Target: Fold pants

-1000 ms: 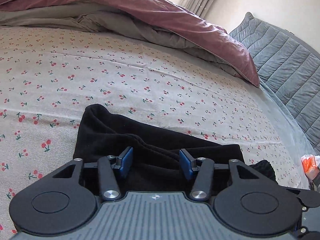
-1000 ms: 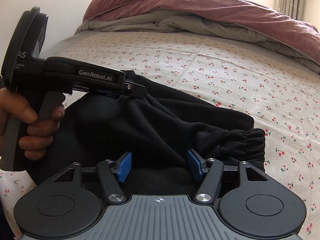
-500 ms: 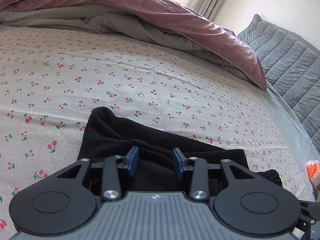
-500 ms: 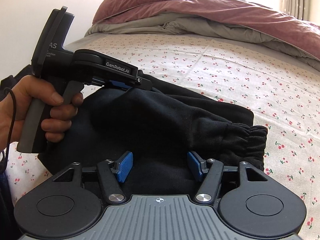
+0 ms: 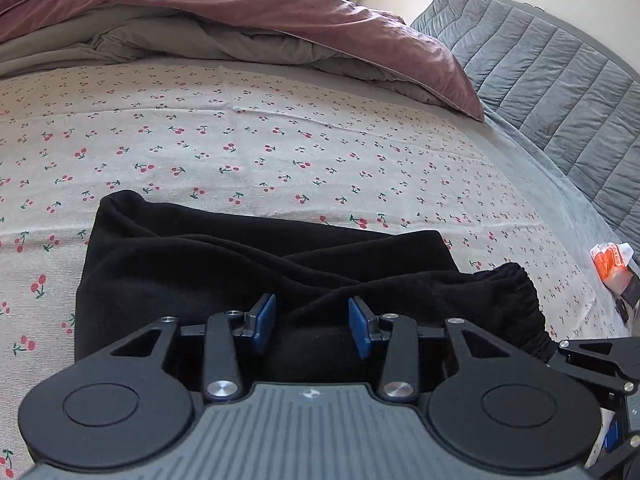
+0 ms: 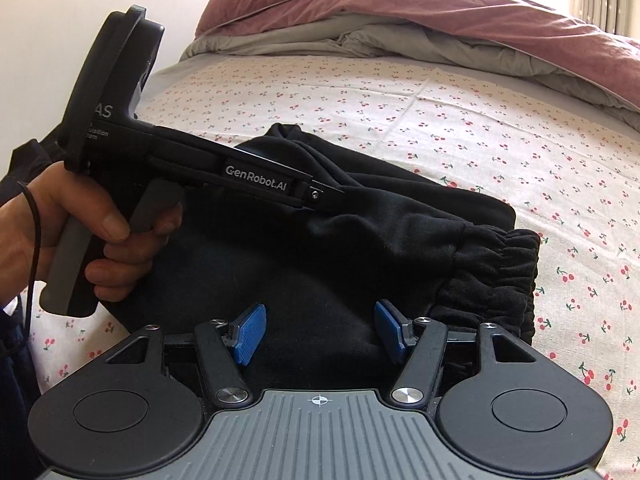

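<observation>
Left wrist view: the left gripper (image 5: 312, 322) sits at the bottom centre, its blue pads (image 5: 264, 320) parted with a clear gap between them. Black cloth lies under and between the pads, but they do not press on it. The pants (image 5: 240, 264) lie folded in a dark block across the lower middle of the frame, on the cherry sheet (image 5: 280, 148). Their gathered cuff (image 5: 516, 296) shows at the lower right. A mauve duvet (image 5: 248, 12) is heaped along the top, and a grey quilt (image 5: 560, 80) fills the upper right. A small orange packet (image 5: 610, 262) lies at the right edge.

Right wrist view: the right gripper (image 6: 318, 332) is at the bottom centre, jaws standing wide apart over the pants (image 6: 360, 248), gripping nothing. The cuff (image 6: 500, 276) lies at the right of centre. At the left, a hand (image 6: 100, 236) holds the left gripper's handle, and its nose reaches onto the cloth; its pads are hidden here. The sheet (image 6: 480, 120) spreads behind.
</observation>
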